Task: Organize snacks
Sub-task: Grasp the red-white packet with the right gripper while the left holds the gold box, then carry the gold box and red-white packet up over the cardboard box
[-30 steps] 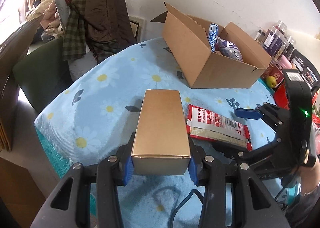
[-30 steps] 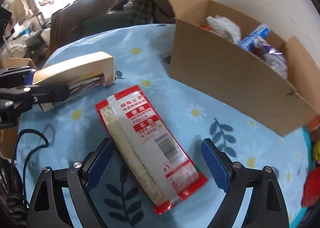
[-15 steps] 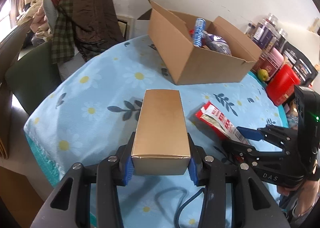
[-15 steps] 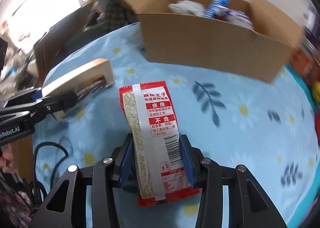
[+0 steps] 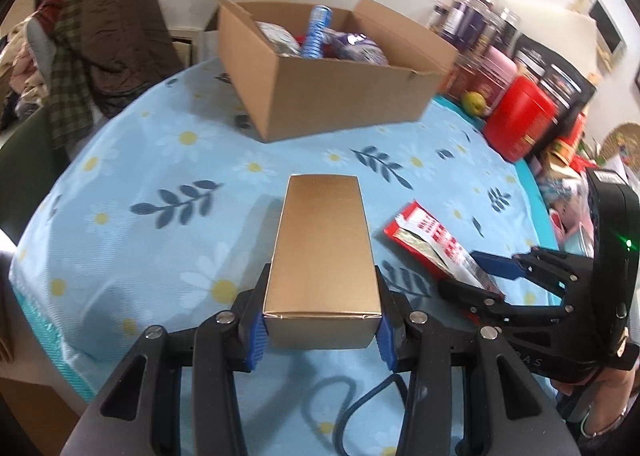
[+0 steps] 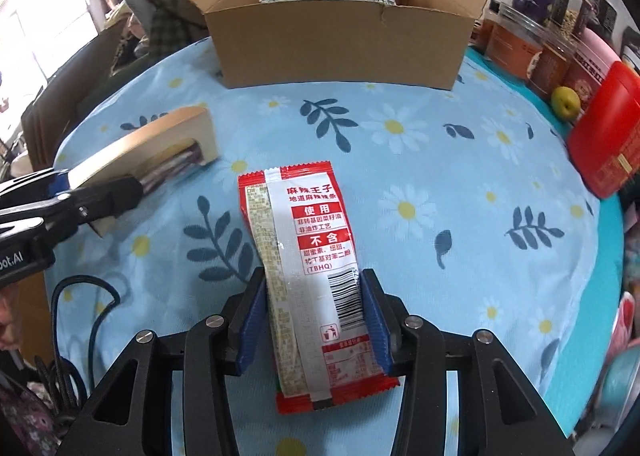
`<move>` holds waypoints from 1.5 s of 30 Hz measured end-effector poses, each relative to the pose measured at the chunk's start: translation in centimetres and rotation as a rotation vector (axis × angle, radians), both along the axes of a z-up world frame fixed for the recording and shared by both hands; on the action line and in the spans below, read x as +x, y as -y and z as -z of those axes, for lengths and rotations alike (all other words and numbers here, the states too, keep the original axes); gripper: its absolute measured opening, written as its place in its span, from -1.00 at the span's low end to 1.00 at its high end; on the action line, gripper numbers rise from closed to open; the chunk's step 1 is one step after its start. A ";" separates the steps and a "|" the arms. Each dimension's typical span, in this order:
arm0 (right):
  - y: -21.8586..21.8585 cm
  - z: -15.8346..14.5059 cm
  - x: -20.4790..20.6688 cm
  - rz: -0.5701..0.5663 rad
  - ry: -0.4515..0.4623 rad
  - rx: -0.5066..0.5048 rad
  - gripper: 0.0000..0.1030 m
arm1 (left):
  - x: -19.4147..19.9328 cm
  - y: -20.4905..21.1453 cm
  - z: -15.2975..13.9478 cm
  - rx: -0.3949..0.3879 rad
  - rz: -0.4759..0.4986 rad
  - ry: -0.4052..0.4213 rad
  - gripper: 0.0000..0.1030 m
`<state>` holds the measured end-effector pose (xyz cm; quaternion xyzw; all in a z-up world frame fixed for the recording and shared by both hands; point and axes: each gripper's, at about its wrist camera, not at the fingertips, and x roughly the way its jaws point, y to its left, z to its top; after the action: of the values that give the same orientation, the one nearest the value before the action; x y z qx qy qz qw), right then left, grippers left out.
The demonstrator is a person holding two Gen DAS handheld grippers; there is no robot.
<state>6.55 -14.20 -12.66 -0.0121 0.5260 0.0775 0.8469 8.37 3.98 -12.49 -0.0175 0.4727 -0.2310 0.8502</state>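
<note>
My left gripper [image 5: 320, 332] is shut on a gold box [image 5: 323, 252] and holds it above the blue flowered tablecloth [image 5: 160, 183]. My right gripper [image 6: 314, 320] is shut on a red and white snack packet [image 6: 308, 248], held lengthwise over the cloth. An open cardboard box [image 5: 336, 91] with several snacks inside stands at the far side of the table; it also shows in the right wrist view [image 6: 340, 51]. In the left wrist view the right gripper [image 5: 480, 276] and packet [image 5: 432, 240] are at the right. In the right wrist view the left gripper [image 6: 96, 191] and gold box [image 6: 152, 143] are at the left.
A red tin [image 6: 608, 135], a green fruit [image 6: 566, 103] and several jars [image 6: 532, 51] stand at the right edge. A chair heaped with clothes [image 5: 92, 67] is behind the table at left. A black cable [image 6: 92, 304] lies near the front edge.
My right gripper closed on the snack packet and lifted it, turning toward the cardboard box. My left gripper, still holding the gold box, has swung right so the cardboard box is more centred.
</note>
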 end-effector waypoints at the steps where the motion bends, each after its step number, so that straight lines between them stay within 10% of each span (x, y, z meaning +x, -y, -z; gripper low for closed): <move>1: -0.2 0.0 0.0 -0.003 -0.004 0.001 -0.06 | 0.0 0.2 0.2 0.001 0.014 -0.010 -0.16; 11: -0.7 0.8 1.2 -0.081 0.001 -0.035 0.41 | 0.7 1.9 1.9 0.058 0.073 -0.048 -0.12; 14: -0.7 0.6 1.0 -0.093 0.030 -0.034 -0.12 | 0.8 2.0 2.0 0.052 0.073 -0.018 -0.12; 45: 1.1 -9.3 0.9 -0.031 0.303 0.155 -0.18 | 2.2 3.4 -9.3 -0.044 0.114 0.295 -0.15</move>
<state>7.42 -15.33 -3.32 0.0337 0.3845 0.1283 0.9135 10.55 0.60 -3.15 0.0248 0.3377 -0.2890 0.8955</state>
